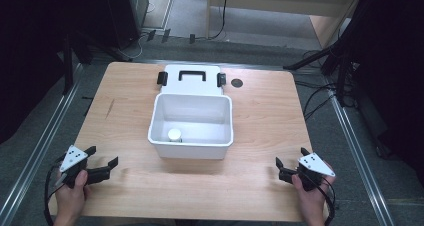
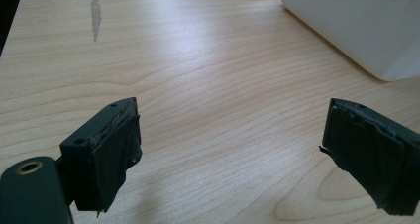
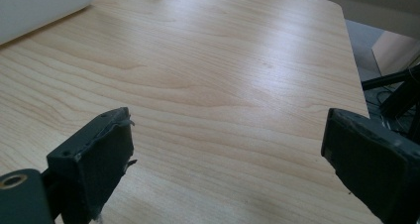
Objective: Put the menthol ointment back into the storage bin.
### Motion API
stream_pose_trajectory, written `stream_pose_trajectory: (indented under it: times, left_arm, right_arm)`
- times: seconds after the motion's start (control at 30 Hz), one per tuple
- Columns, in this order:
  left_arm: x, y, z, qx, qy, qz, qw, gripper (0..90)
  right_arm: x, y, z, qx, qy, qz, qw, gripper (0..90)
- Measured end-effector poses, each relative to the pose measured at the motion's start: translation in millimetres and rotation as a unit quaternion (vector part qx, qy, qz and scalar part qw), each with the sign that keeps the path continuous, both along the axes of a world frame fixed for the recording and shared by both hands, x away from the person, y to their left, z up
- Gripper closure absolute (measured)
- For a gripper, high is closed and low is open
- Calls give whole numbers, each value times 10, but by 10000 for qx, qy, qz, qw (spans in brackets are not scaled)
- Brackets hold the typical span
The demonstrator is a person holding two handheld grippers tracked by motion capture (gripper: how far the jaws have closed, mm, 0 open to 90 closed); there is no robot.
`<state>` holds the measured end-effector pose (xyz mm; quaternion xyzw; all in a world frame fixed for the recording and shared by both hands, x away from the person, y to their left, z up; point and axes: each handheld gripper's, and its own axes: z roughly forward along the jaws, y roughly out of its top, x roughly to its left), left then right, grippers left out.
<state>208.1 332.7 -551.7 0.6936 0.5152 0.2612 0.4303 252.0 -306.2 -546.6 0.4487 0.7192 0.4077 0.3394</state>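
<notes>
a light wooden table with rounded corners seen from above, with a person's two hands entering from the bottom edge. in the middle of the table sits a white rectangular plastic bin, open at the top. its white lid with a black handle and two black side latches lies flat on the table just behind it, touching the bin's far rim. inside the bin, near the front wall, stands a small white round object; it is too small to tell what it is. a small dark round disc lies on the table just right of the lid.

the left hand holds the black two-jaw left gripper near the table's front left corner, well apart from the bin. its jaws are spread wide with nothing between them; in the left gripper view bare wood shows between them and a corner of the bin sits at upper right.

the right hand holds the black two-jaw right gripper near the front right corner, also well apart from the bin. its jaws are spread wide and hold nothing.
</notes>
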Motion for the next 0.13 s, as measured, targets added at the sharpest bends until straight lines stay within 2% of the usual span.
stream_pose_trajectory:
  times: [0.13]
  left_arm:
    - [12,-12,-1,31,6,17,10000,90]
  right_arm:
    - [-2,-1,0,14,2,-1,10000,61]
